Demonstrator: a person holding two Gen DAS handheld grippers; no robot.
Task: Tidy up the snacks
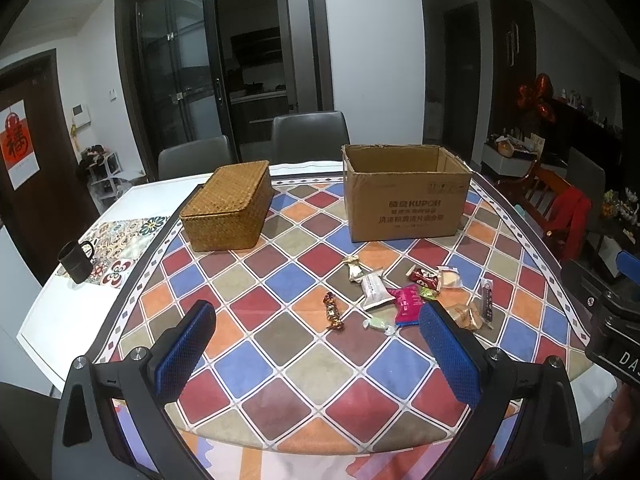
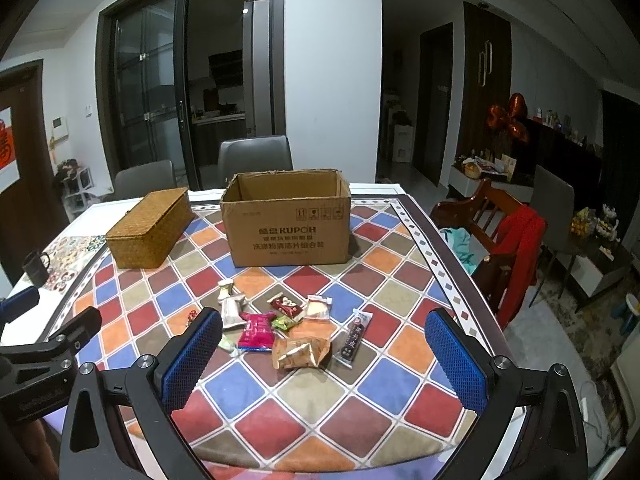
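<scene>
Several wrapped snacks lie loose on the checkered tablecloth: a pink packet (image 2: 256,331), a golden packet (image 2: 300,353), a dark bar (image 2: 353,338), a red packet (image 2: 286,306) and a brown twisted candy (image 1: 333,312). An open cardboard box (image 2: 286,222) stands behind them, also in the left wrist view (image 1: 406,196). A closed wicker basket (image 1: 228,206) sits to its left. My left gripper (image 1: 316,348) and right gripper (image 2: 324,354) hover open and empty in front of the snacks.
A black mug (image 1: 76,261) stands at the table's left edge on a patterned mat. Grey chairs (image 1: 308,132) stand behind the table. A wooden chair with red cloth (image 2: 516,240) is at the right.
</scene>
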